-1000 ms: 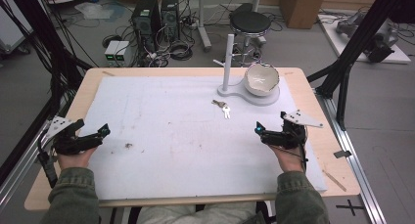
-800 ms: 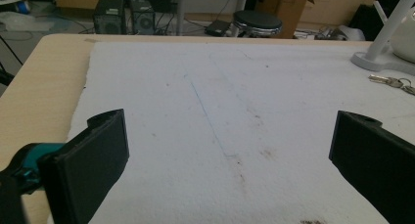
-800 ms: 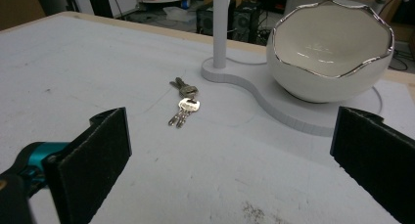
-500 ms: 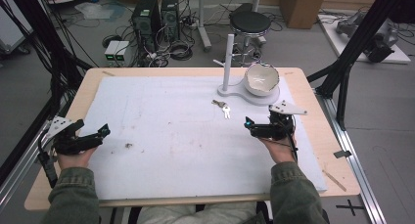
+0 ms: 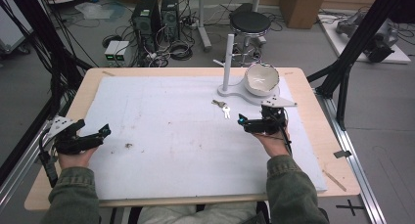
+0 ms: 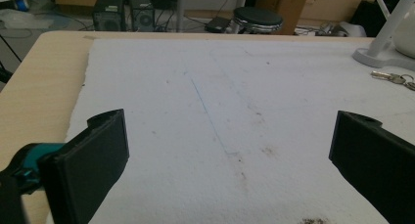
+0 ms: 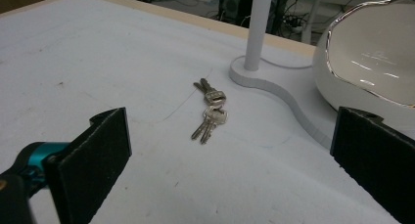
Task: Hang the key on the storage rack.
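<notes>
Now: both tools wide open, keys loose on bench

Right tool point(image 5: 243, 122) sits just short of the keys point(image 5: 222, 108), jaws spread wide, nothing held. Keys point(image 7: 209, 110) lie flat on the white mat point(image 5: 166, 136), near the white stand base point(image 5: 235, 93) and beside the white bowl point(image 5: 260, 79). Left tool point(image 5: 100, 134) rests at the mat's left edge, jaws also wide, empty, well apart from keys. Bench point(image 5: 88, 79) is light wood.

One bunch of keys point(image 7: 209, 115), one white bowl point(image 5: 261, 79), one stand point(image 5: 228, 62), two claws
</notes>
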